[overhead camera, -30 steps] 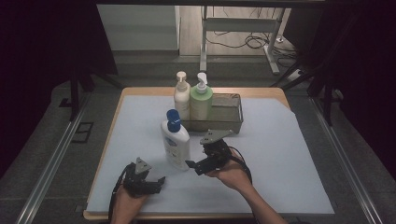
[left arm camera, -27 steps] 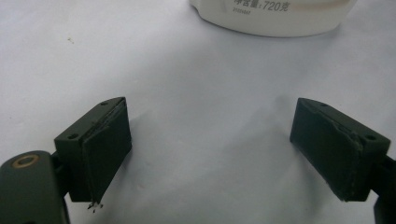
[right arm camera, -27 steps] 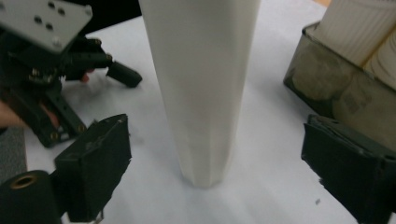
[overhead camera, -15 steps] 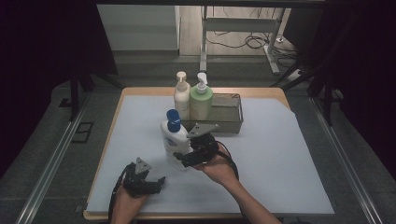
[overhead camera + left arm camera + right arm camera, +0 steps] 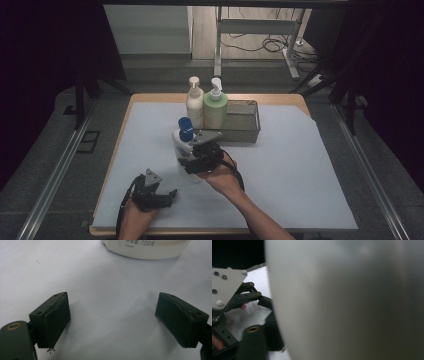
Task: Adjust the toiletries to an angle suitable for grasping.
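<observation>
1. While the left gripper (image 5: 167, 194) rested on the pale sheet near the table's front edge, down and to the left of the white bottle with the blue cap (image 5: 183, 145), its jaws stood released and wide apart with nothing between them; in the left gripper view the pads (image 5: 57, 319) flanked bare sheet, and the bottle's base (image 5: 147, 248) lay just beyond them.
2. That white plastic bottle stood upright on the sheet, the landmark for the rest. The right gripper (image 5: 186, 161) was at its lower right side, and its jaws had just been closing around the bottle's body. In the right gripper view the white wall (image 5: 352, 300) loomed blurred and very close. Whether the pads already pressed it I could not tell.
3. Behind the bottle stood a cream pump bottle (image 5: 194, 102) and a green pump bottle (image 5: 215, 106), both upright, the green one in the left end of a grey wire-mesh basket (image 5: 247, 131).
4. To do the grasp well, I judged the jaws should close squarely across the bottle's body, low enough to keep it from tipping, and settle firmly before any lift, keeping clear of the pump bottles behind.
</observation>
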Demonstrator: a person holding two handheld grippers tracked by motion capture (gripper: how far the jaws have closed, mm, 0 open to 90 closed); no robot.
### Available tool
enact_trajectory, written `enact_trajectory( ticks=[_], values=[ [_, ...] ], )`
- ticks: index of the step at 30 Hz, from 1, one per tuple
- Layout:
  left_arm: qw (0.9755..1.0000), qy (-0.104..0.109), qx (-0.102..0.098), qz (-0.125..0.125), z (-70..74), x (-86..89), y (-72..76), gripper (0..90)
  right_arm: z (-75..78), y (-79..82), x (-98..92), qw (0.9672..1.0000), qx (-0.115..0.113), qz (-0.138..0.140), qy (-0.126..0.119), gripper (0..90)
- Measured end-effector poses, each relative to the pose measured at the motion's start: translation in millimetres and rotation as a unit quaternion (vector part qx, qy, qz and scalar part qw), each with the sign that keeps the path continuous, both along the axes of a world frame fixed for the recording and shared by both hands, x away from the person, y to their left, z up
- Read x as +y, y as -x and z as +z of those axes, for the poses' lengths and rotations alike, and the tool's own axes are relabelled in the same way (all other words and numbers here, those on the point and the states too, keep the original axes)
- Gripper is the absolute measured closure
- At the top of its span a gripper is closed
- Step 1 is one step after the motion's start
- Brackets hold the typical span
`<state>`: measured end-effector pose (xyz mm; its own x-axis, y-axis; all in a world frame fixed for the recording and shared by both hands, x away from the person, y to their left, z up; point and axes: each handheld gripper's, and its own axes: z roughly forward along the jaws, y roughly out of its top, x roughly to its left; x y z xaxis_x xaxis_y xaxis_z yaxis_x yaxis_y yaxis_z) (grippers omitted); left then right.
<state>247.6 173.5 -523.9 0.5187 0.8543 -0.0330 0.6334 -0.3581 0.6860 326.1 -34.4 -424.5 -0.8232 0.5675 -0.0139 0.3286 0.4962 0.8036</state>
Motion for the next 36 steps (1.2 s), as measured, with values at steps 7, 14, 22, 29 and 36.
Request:
enact_trajectory(
  ticks=[7, 14, 22, 29, 36],
  values=[
    [1.0, 0.0, 0.0, 0.0, 0.0, 0.0, -0.1, 12.2, 0.7, -0.3, -2.1, 1.0, 0.001, -0.003, -0.007, 39.5],
    [1.0, 0.0, 0.001, 0.0, 0.2, 0.1, -0.1, 12.2, 3.5, 1.8, -4.2, 1.0, 0.003, 0.002, -0.002, 40.7],
    [1.0, 0.0, 0.001, 0.0, 0.1, 0.0, 0.0, 12.2, 9.9, 4.2, -13.9, 1.0, 0.0, 0.008, 0.006, 41.0],
    [1.0, 0.0, 0.001, 0.001, 0.2, -0.1, 0.1, 12.2, 20.6, 6.6, -26.5, 0.9998, -0.004, 0.015, 0.014, 40.9],
    [1.0, 0.0, 0.001, -0.001, 0.2, 0.0, -0.1, 12.2, 26.9, 6.2, -43.9, 0.9999, 0.001, 0.005, 0.013, 40.9]
  ],
)
